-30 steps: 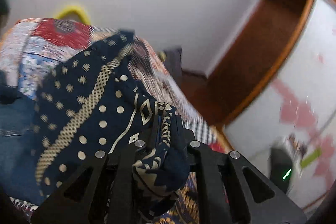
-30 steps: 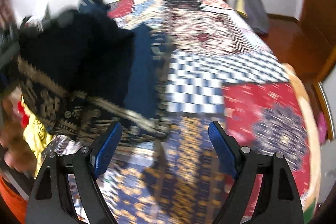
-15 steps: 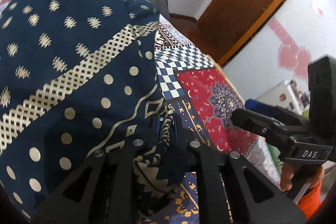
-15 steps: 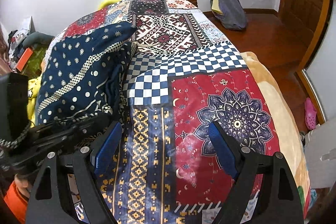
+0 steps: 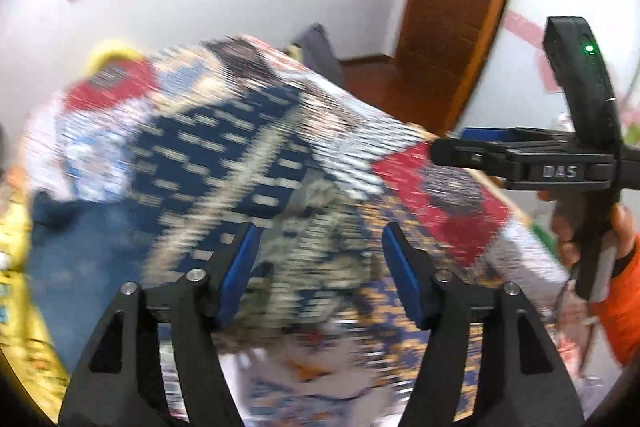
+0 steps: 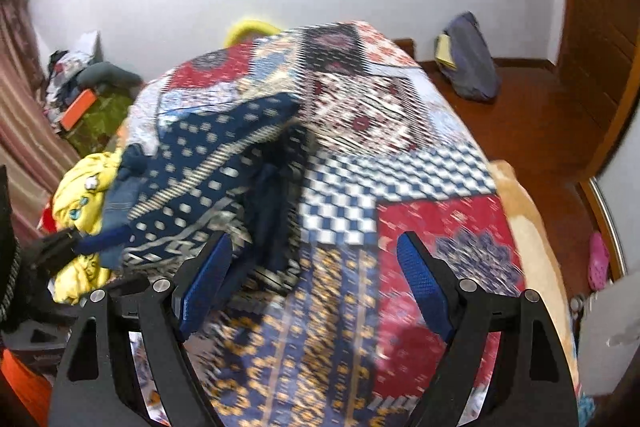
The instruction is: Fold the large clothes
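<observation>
A navy garment with cream dots and bands [image 6: 208, 179] lies crumpled on the left half of the patchwork bed cover [image 6: 400, 187]. It appears blurred in the left wrist view, as the navy garment [image 5: 224, 163] beyond my fingers. My left gripper [image 5: 320, 259] hangs above its near edge with jaws opening, and nothing sits between the blue pads. My right gripper [image 6: 316, 279] hovers over the cover's blue and gold strip, open with nothing between its fingers. It also shows from the side as the right gripper [image 5: 472, 151], held by a hand in an orange sleeve.
A yellow garment [image 6: 80, 187] and a piece of denim [image 6: 120, 195] lie at the bed's left edge. A grey bag [image 6: 468, 59] leans on the far wall over a wooden floor. A brown door [image 5: 460, 7] stands to the right, and a pink slipper [image 6: 598, 259] lies beside the bed.
My left gripper has let go of the navy garment's edge, spread its jaws and drawn back from it. The garment now rests on the bed. My right gripper rose slightly, still open.
</observation>
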Tool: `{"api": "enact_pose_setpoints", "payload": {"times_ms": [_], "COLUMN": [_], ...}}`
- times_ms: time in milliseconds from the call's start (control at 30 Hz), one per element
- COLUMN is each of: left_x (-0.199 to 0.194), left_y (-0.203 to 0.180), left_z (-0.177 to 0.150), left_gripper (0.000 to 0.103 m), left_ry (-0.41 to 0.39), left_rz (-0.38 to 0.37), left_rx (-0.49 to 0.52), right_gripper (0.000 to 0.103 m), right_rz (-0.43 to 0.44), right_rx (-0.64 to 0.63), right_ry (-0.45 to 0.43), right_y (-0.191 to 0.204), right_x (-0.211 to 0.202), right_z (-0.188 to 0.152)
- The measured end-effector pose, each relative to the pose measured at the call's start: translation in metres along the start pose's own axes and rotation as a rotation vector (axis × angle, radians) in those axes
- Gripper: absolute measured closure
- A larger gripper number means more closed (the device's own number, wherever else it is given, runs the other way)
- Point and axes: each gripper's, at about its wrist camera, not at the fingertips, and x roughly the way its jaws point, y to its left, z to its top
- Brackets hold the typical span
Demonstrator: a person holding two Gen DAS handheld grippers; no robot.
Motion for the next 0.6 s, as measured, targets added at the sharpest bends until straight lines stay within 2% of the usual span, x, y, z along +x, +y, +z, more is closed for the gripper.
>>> {"api": "enact_pose_setpoints", "payload": {"times_ms": [133,233,300,400,467,600], "left_x": [-0.005,0.012,0.027,0.04,0.041,0.039], "left_y": [0.052,0.085,0.101,0.106,0.101,0.083], "left_z": [-0.003,-0.012,-0.026,-0.048,-0.056,-0.065], "left_gripper": [0.033,0.033,0.033,0.031,0.028,0.02], "left_ry": [0.0,0.045,0.103,0.123,0.115,0.096], "left_rz": [0.144,0.146,0.129,0.085,0.081,0.132], "left_rx": [-0.029,-0.098,-0.149,-0.181,-0.16,-0.089], "right_gripper": [0.021,0.021,0.021,0.021,0.021,0.021], "right_rz": [0.055,0.082,0.085,0.048,0.019,-0.008], "right_rx": [-0.06,-0.099,-0.127,-0.174,-0.178,-0.125], "right_ry": [0.025,0.076,0.12,0.193,0.226,0.265], "right_y": [0.034,0.053,0.061,0.059,0.049,0.019], "right_x": [0.026,0.053,0.07,0.094,0.102,0.1], "right_z": [0.007,0.003,-0.006,-0.026,-0.037,-0.049]}}
